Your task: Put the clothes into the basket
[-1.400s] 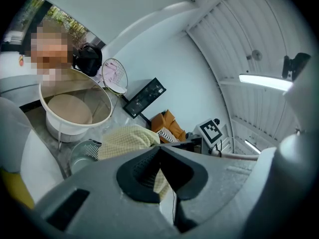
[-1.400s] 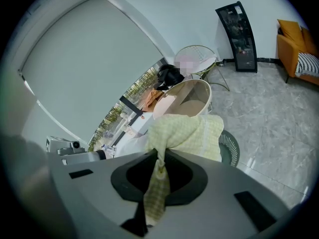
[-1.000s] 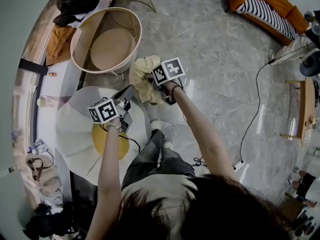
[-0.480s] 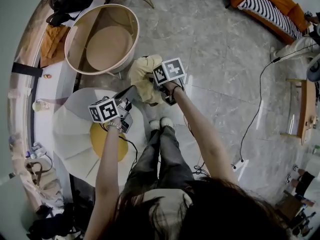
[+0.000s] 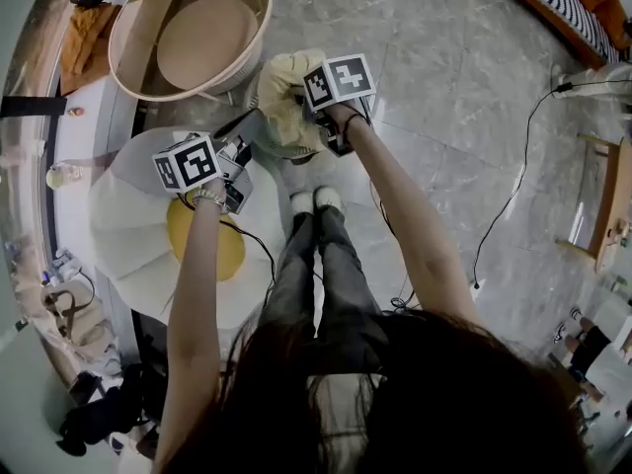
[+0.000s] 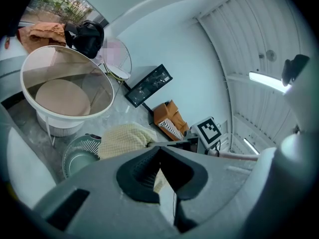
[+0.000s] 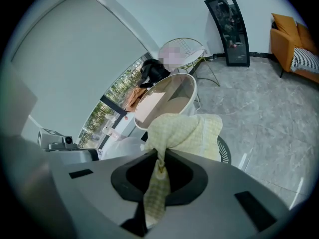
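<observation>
Yellow waffle-weave cloth [image 7: 184,133] hangs from the right tongs [image 7: 159,158], which are closed almost fully on a thin twisted corner of it. The rest of the fabric bunches in front of them, just above a small green slatted basket [image 6: 84,143] on the floor [image 5: 444,87]. The left tongs [image 6: 159,151] are closed tip to tip and hold nothing; they point at the cloth from just beside it. The step in hand looks like lowering the cloth into the basket, and the main risk is fit. The bundle looks about as wide as the basket's mouth, so if it is let go from where it hangs, part of it may drape over the rim or slide out onto the floor. Only a narrow tail is gripped, so a snag on the rim could pull the fabric out of the tongs too soon. The basket looks light and stands free, so a push from the cloth or from either tongs coming down off-centre could tip it or shove it aside. The empty left tongs, that near, could catch a fold and drag it sideways. A bigger round tub [image 5: 133,42] stands well apart behind, with an orange garment [image 5: 84,28] beyond it; whether that tub is the intended target I cannot tell.
</observation>
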Demonstrator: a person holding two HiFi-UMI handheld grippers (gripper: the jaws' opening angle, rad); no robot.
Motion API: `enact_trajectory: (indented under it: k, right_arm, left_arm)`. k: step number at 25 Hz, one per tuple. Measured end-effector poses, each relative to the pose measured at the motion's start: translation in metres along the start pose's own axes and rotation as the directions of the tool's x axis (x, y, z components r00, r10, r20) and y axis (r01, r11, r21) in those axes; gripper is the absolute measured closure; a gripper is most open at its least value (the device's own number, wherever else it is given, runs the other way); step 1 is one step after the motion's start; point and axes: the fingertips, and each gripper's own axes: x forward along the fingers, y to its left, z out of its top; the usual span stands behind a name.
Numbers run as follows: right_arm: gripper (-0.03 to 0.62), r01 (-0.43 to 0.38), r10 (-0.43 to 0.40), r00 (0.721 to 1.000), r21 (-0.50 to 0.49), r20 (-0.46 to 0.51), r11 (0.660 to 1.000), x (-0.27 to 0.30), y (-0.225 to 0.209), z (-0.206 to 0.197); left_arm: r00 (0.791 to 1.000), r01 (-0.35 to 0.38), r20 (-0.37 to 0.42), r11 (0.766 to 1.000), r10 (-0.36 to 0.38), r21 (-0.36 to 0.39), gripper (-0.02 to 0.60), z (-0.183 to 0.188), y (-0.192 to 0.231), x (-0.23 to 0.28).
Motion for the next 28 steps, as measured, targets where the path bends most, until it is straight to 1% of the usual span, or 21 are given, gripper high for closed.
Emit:
enact_trajectory:
  k: [3,5,11,16,20,24,28]
  right_arm:
    - [0.557,0.002,-0.002,1.000,0.020,-0.008,1.000,0.011,-0.005,-0.005]
    - [0.557,0.021,-0.021,1.000,0.028,-0.020,0.999,0.018,-0.009,-0.009]
    - [0.557,0.061,-0.061,0.996,0.000,-0.065,0.998,0.040,-0.020,-0.022]
    - [0.557,0.101,-0.101,0.993,0.006,-0.065,0.995,0.055,-0.028,-0.024]
    - [0.557,0.110,-0.109,0.992,0.016,-0.070,0.994,0.070,-0.031,-0.023]
    - [0.556,0.132,-0.134,0.986,-0.033,-0.100,0.991,0.085,-0.034,-0.027]
    - [0.535,0.123,-0.123,0.987,-0.004,-0.107,0.992,0.095,-0.038,-0.034]
  left_arm:
    - [1.000,-0.005,-0.008,1.000,0.005,-0.004,0.571,-0.005,0.010,0.002]
    - [1.000,-0.008,-0.013,1.000,0.008,-0.009,0.571,-0.010,0.017,0.003]
    - [0.999,-0.015,-0.030,1.000,0.014,-0.024,0.571,-0.022,0.042,0.005]
    - [0.999,-0.015,-0.035,0.999,0.014,-0.032,0.571,-0.025,0.057,0.009]
    - [0.999,-0.011,-0.041,0.999,0.009,-0.038,0.571,-0.028,0.067,0.011]
    - [0.999,-0.018,-0.034,0.998,0.016,-0.052,0.571,-0.026,0.079,0.009]
    - [0.999,-0.026,-0.040,0.998,0.023,-0.060,0.571,-0.030,0.086,0.008]
